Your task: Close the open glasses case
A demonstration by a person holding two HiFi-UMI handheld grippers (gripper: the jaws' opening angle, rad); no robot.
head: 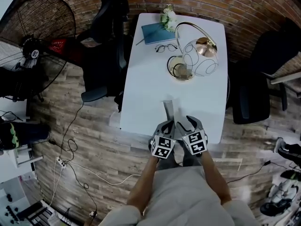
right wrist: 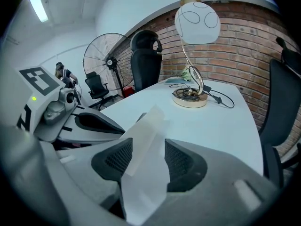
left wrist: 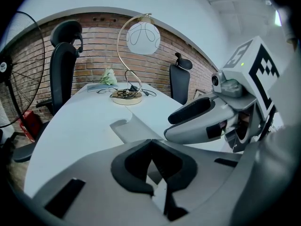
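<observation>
**A:** Entry one: which step is in hand?

**B:** The closing is only beginning, by my reading. The glasses case (head: 168,111) is lying open at the near edge of the table (head: 141,79), its long side pointing away from the person. Both tools are crowding its near end.

**A:** Entry two: the tools?

**B:** The right gripper (right wrist: 148,145) is standing spread. The case's raised flap is running up between its pads, and no firm squeeze is showing. The left gripper (left wrist: 151,142) is sitting just beside it with its tips pressed together. Whether they are nipping the case's near edge or only resting over it, its own view is not making plain.

**A:** Entry three: the case itself?

**B:** Pale, thin, flat-folding type. One panel is lying grey-white on the table. The flap is showing milky and half see-through, creased along its length and tilting up off the base.

**A:** Entry four: the next move?

**B:** As I judge it, the right tool is needing to close on that flap, or nudge it, and bring it over onto the base. The left should be holding the base against sliding on the smooth top. The flap is looking light and springy, so a gentle press at the end is probably being called for.

**A:** Other stock?

**B:** A lamp (head: 195,55) and a pair of glasses (head: 166,47) are sitting well apart from the case, at the far end.
</observation>
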